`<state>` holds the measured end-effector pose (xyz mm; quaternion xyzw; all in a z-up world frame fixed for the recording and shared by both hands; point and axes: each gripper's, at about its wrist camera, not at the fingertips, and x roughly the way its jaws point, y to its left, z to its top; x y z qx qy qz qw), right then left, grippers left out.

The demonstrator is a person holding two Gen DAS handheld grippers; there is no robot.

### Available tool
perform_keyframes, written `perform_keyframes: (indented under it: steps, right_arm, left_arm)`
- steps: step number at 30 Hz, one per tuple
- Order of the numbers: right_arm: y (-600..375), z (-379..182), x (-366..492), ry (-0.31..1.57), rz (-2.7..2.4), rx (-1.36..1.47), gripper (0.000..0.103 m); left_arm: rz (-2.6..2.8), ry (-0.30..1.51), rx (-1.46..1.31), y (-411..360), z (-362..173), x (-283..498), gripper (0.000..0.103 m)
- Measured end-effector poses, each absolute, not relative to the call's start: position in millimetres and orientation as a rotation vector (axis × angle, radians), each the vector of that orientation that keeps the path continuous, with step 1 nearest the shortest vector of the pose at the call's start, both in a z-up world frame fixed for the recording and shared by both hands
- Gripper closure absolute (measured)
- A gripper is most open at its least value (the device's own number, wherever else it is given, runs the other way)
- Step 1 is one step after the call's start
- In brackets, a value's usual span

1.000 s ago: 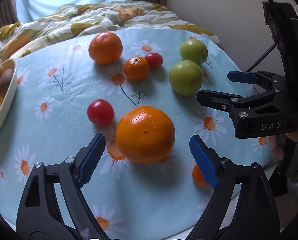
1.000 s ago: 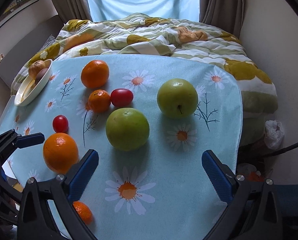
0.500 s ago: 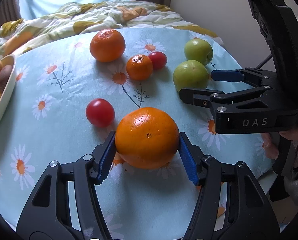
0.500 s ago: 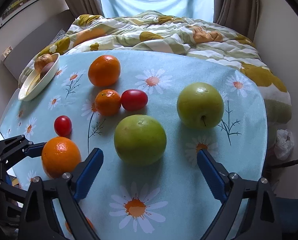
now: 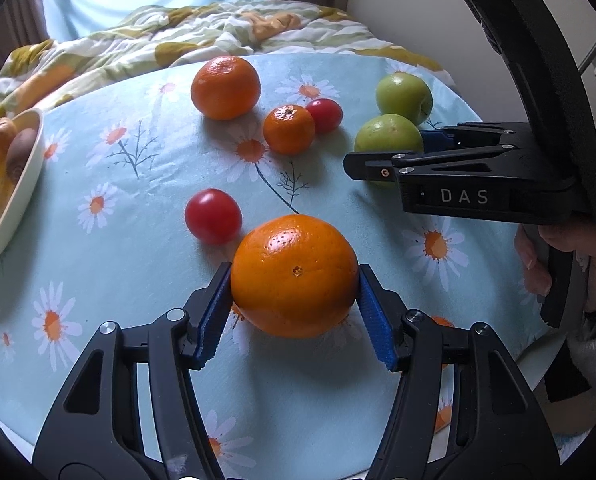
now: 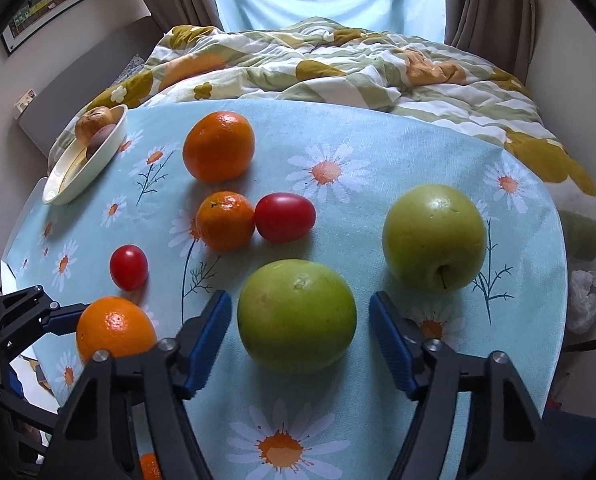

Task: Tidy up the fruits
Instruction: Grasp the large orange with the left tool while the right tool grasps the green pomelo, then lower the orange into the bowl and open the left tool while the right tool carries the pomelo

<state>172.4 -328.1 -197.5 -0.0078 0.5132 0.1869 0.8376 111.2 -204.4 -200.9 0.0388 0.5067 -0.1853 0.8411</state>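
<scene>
My left gripper is shut on a large orange on the daisy tablecloth; the same orange shows in the right wrist view. My right gripper is open around the near green apple, its blue pads a small gap off each side. A second green apple lies to its right. Beyond lie a big orange, a small mandarin, an oval red tomato and a round red tomato.
A cream bowl holding brownish fruit sits at the table's far left edge. A small orange fruit lies partly hidden behind my left gripper's right finger. A rumpled quilt lies beyond the table. The table edge drops off at right.
My left gripper has closed on the large orange. My right gripper has moved forward and narrowed around the near green apple.
</scene>
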Motion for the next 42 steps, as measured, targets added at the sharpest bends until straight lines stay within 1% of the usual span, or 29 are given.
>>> perform_keyframes:
  steps: [10, 15, 22, 30, 42]
  right_arm:
    - [-325, -191, 166, 1.084, 0.410, -0.011, 0.053]
    - [-320, -175, 159, 1.063, 0.416, -0.014, 0.053]
    - [-307, -143, 150, 1.029, 0.433, -0.019, 0.053]
    - [-276, -106, 147, 0.993, 0.452, -0.026, 0.053]
    - [-189, -69, 153, 0.960, 0.477, -0.034, 0.053]
  left_arm:
    - [-0.385, 1.049, 0.075, -195, -190, 106, 0.037]
    - [-0.379, 1.026, 0.064, -188, -177, 102, 0.037]
    - [-0.348, 0.968, 0.044, -168, -145, 97, 0.037]
    - [-0.283, 0.896, 0.021, -122, -110, 93, 0.037]
    - [-0.233, 0.874, 0.002, -24, -87, 111, 0.037]
